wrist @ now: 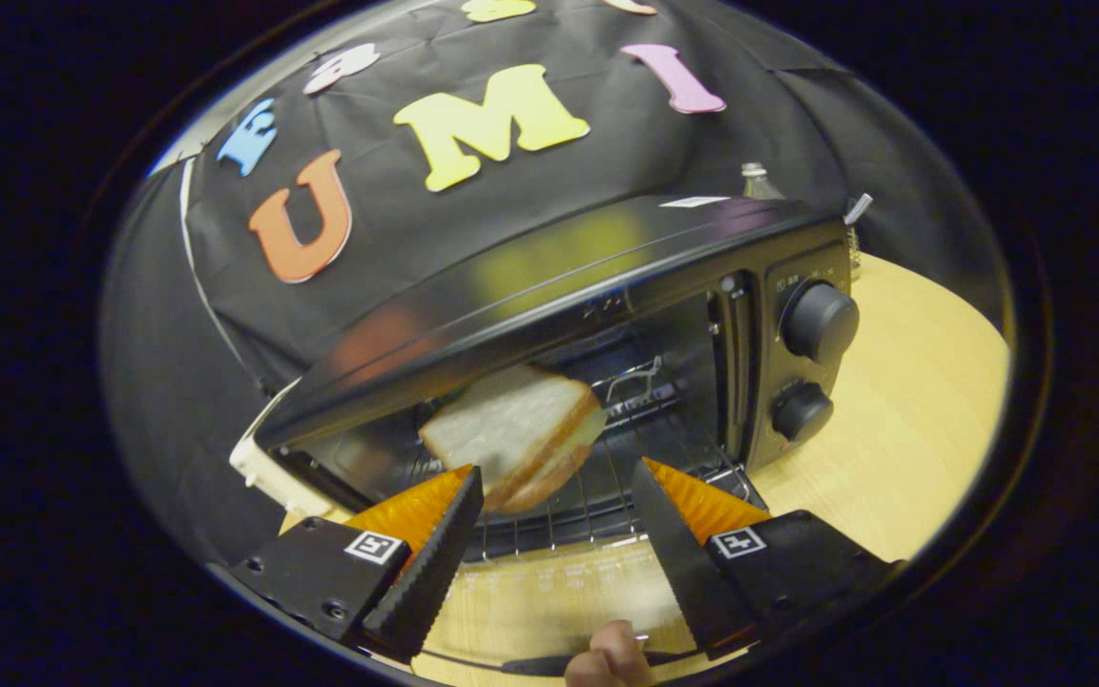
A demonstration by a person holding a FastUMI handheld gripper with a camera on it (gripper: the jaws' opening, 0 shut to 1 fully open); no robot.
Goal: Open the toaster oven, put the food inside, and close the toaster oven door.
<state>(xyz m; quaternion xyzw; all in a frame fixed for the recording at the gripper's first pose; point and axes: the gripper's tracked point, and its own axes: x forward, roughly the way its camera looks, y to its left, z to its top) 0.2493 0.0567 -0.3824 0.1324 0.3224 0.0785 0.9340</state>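
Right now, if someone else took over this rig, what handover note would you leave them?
Claw: open, nothing held, fingers spread just short of the oven mouth.
Toast slice: inside the toaster oven, lying tilted on the wire rack, just ahead of the fingers.
Door: down and open beneath the claw; a fingertip shows at its near edge.
Done: oven opened, food in.
Left: draw the claw back, then lift the door shut.

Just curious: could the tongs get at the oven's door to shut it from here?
Probably yes. The tongs are open and empty; the bread sits on the rack beyond them, and the lowered door lies right beneath them, with nothing between.
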